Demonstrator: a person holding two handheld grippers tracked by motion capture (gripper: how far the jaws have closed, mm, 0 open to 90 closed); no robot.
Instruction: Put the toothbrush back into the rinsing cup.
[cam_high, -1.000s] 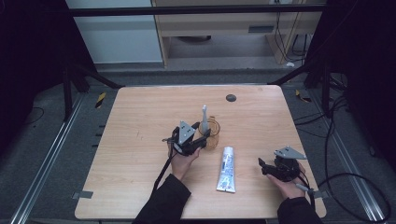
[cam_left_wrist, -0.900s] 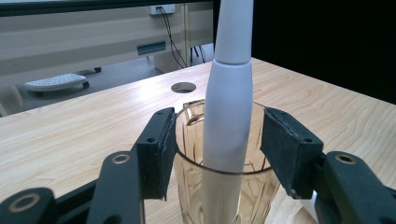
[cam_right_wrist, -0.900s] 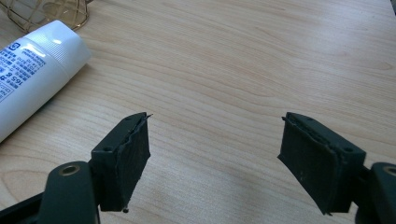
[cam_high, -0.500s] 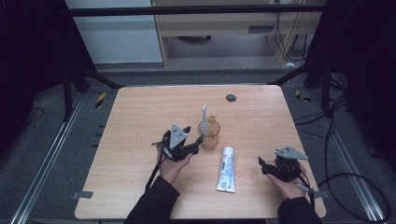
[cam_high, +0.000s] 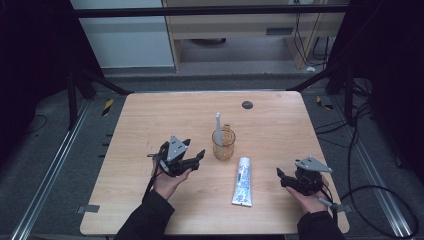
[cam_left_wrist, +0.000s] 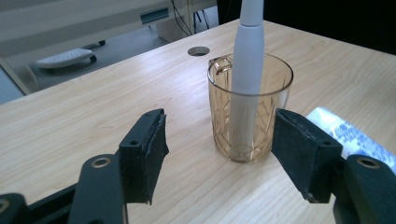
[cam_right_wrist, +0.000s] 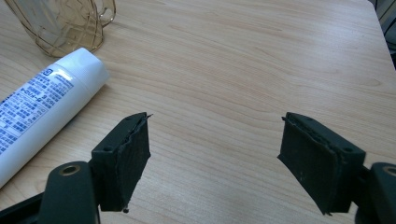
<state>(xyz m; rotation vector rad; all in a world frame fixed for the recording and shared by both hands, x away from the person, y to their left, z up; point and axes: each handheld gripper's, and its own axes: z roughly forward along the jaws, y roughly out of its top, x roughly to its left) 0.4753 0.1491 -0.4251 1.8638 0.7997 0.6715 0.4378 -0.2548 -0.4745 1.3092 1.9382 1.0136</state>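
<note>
your left gripper (cam_high: 196, 159) sits just left of the amber glass cup (cam_high: 223, 143) on the wooden table (cam_high: 150, 115), jaws spread wide and holding nothing. in the left gripper view the cup (cam_left_wrist: 250, 107) stands beyond the two black pads (cam_left_wrist: 148, 144), framed in the gap between them but touching neither. a white toothbrush handle (cam_left_wrist: 246, 70) stands upright inside the cup, leaning a little against its rim; in the high view it (cam_high: 218, 129) pokes up above the glass.

your right gripper (cam_high: 283, 176) rests low near the right front corner of the table, well apart from the cup. its jaws are also wide open with only bare wood between them, as the right gripper view shows (cam_right_wrist: 215, 158). the white toothpaste tube (cam_high: 243, 181) lies flat between your two hands, its near end just beside the cup's base. in the right gripper view the tube (cam_right_wrist: 37, 105) lies off to the left of the left pad, not touching it.
</note>
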